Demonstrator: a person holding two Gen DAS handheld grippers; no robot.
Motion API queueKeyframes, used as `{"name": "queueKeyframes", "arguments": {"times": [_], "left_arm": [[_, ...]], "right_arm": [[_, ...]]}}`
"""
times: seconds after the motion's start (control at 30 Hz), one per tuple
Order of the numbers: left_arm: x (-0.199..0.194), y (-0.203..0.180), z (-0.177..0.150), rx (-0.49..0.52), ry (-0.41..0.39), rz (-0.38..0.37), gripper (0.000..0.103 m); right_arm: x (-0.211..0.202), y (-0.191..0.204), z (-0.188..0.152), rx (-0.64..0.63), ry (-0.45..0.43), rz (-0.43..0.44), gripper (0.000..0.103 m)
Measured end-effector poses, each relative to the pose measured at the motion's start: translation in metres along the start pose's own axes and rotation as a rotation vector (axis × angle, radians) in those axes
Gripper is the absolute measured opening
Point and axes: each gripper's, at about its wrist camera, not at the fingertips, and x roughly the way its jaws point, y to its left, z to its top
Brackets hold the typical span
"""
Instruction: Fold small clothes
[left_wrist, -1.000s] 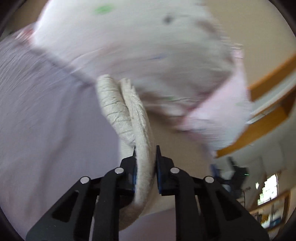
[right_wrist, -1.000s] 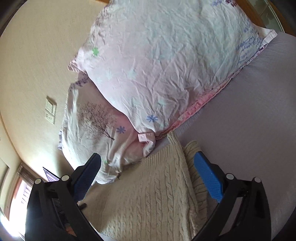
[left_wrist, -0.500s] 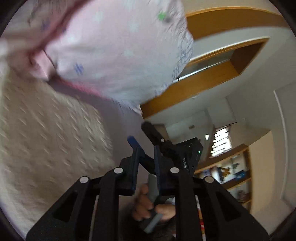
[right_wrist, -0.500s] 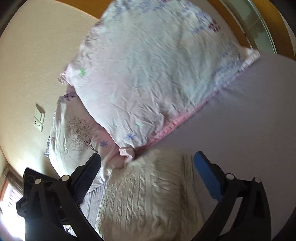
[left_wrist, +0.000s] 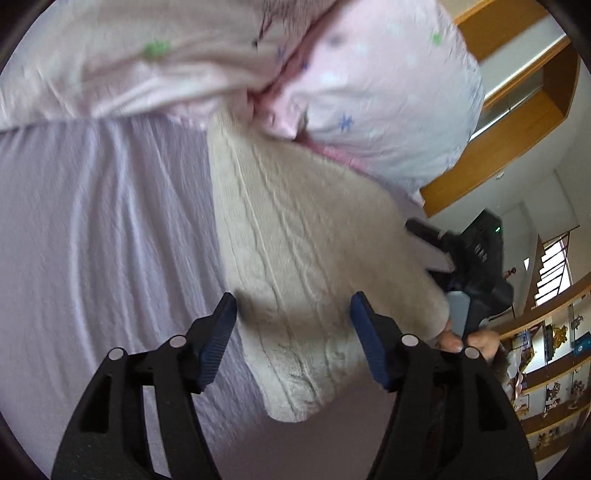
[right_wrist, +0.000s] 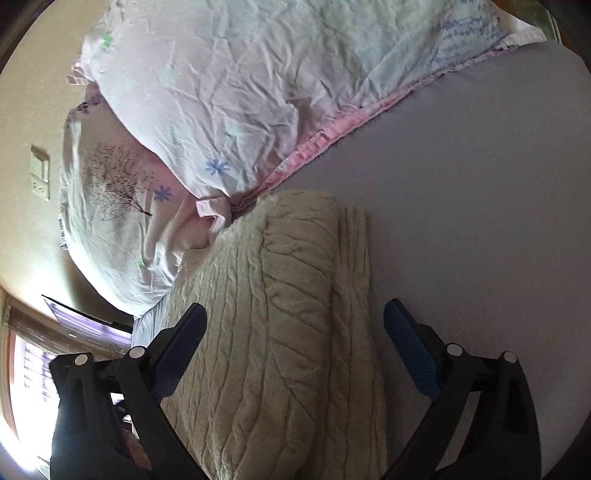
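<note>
Cream cable-knit sweater (right_wrist: 280, 314) lies folded on the lilac sheet (right_wrist: 480, 184), its top touching the pillows (right_wrist: 258, 85). Left gripper (left_wrist: 291, 321) and right gripper (right_wrist: 291, 325) hover spread wide, holding nothing. Best bet: pinch both layers at the edge, then fold slowly.

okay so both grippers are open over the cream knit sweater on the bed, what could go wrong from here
The sweater looks thick and already doubled, so the open right gripper might pinch only the top layer and pull the fold apart. Its far end lies against the floral pillows, so a lift or drag could catch the pillow edge. The lavender sheet is wrinkled beside the left gripper; a low grab might take sheet along with knit.
</note>
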Motion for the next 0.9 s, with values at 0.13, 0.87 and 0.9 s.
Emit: {"name": "queueKeyframes", "arguments": {"times": [0.13, 0.87, 0.9], "left_arm": [[0.017, 0.002, 0.005, -0.046, 0.006, -0.032, 0.071], [-0.110, -0.012, -0.044, 0.267, -0.276, 0.036, 0.056], [-0.104, -0.021, -0.047, 0.298, -0.248, 0.012, 0.057]], "right_arm": [[0.011, -0.007, -0.001, 0.010, 0.043, 0.076, 0.053], [-0.034, 0.097, -0.089, -0.315, 0.063, 0.414, 0.083], [-0.030, 0.101, -0.099, -0.318, 0.116, 0.423, 0.084]]}}
